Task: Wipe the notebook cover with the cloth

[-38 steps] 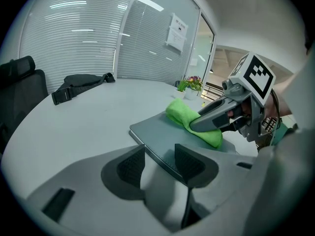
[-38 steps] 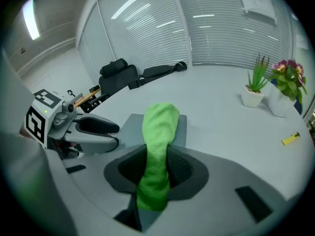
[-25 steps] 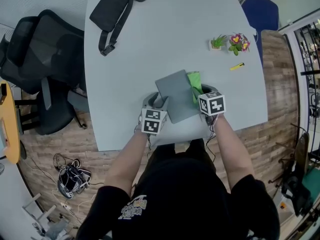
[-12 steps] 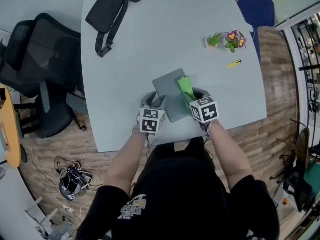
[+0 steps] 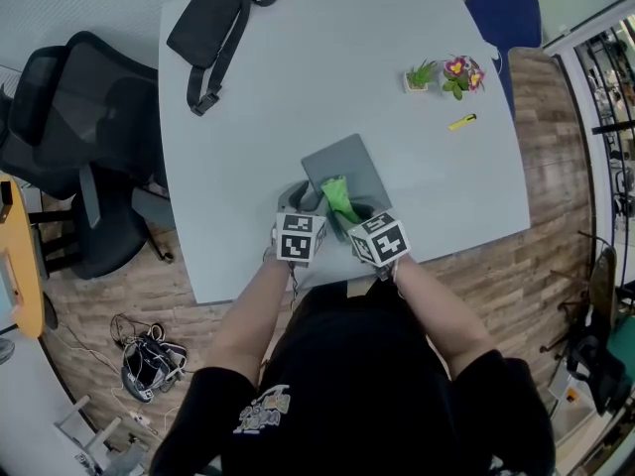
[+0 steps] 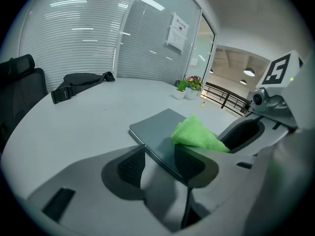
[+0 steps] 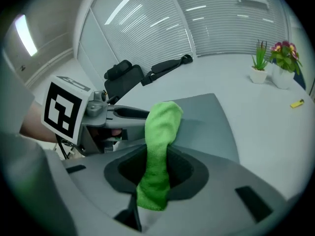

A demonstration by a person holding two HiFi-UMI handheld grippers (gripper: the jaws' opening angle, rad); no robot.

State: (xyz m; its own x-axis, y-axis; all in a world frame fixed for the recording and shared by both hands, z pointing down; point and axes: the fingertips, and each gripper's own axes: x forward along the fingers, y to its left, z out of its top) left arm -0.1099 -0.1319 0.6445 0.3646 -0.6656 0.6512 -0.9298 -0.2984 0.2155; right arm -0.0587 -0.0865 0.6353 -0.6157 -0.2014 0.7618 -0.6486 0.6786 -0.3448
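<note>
A person stands at the near edge of a pale grey table, seen from above, with a gripper in each hand. A thin grey notebook lies flat on the table just in front of them, turned at a slight angle. The right gripper has its jaws pinched tight on a bright green cloth. In the right gripper view the cloth runs up out of the closed jaws of the right gripper and folds over onto the near part of the notebook cover. The left gripper sits at the notebook's near left corner, right beside the other gripper. In the left gripper view, the left gripper has its jaws a little apart and not closed on anything. The notebook's near edge runs slantwise through the gap, one jaw over the cover and the other over bare table. The cloth rests bunched on the cover just beyond that jaw. Farther back on the table lie a black bag with a strap at the far left, two small potted plants at the far right, and a small yellow item near them. A black office chair stands left of the table.
</note>
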